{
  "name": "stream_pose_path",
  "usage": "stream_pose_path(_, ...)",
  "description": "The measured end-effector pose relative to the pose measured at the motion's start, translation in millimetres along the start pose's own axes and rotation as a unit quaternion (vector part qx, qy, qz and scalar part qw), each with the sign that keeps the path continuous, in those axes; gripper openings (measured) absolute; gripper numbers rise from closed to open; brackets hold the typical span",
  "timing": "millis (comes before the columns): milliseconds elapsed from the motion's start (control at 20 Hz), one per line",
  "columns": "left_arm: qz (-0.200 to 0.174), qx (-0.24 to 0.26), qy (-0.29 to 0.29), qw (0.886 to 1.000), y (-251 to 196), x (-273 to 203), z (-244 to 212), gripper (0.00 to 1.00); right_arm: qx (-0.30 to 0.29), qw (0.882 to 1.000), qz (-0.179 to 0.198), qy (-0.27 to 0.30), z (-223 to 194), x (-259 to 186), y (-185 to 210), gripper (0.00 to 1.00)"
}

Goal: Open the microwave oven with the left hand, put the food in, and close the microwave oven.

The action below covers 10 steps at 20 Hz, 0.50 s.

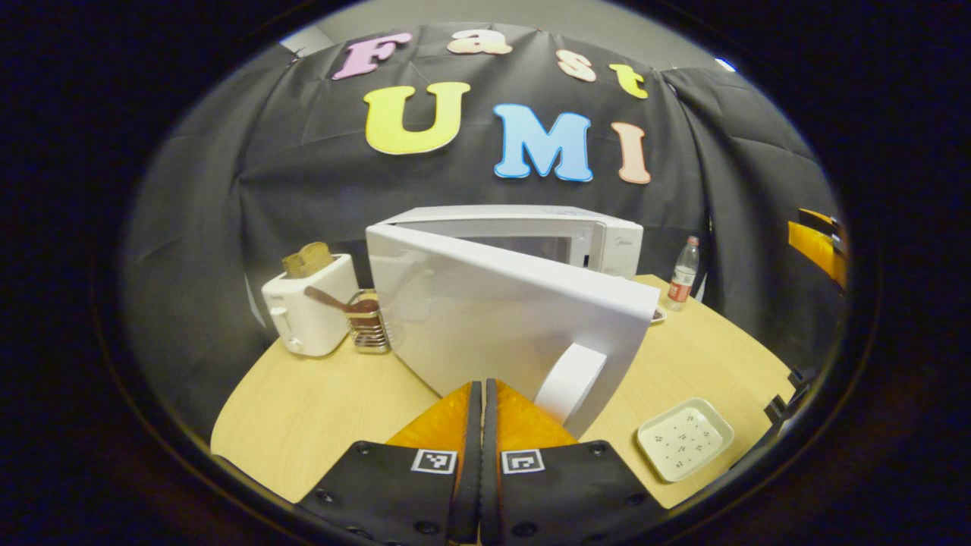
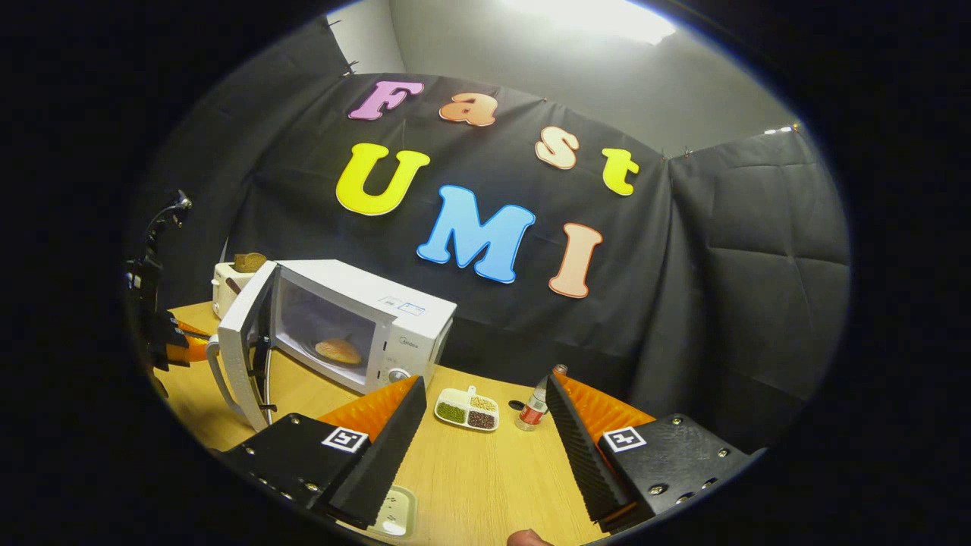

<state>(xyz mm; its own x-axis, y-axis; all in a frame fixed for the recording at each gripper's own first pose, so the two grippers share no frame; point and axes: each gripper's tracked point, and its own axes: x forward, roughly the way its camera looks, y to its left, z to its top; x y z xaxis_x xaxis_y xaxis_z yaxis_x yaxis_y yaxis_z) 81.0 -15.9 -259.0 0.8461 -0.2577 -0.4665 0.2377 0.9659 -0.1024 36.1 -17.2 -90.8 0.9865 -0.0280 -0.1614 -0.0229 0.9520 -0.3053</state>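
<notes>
Right gripper view: white microwave oven half open, bun inside — right jaws wide, left jaws together, both empty.

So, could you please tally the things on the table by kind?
Appliances: 2, the microwave oven and toaster.
Dishes: 2, the empty white tray and divided dish.
Bottles: 1, the bottle.
Racks: 1, the metal rack.
Food items: 2, the bun and toast.
Total: 8.

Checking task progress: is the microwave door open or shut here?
Open. The door stands swung out from the microwave, and food sits inside the cavity.
</notes>
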Motion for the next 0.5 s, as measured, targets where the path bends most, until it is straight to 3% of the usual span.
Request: stream_pose_path(500,-0.045,0.016,-0.004,0.999,-49,77,42,0.07,0.028,0.997,-0.054,0.038,-29,-11,-57,0.97)
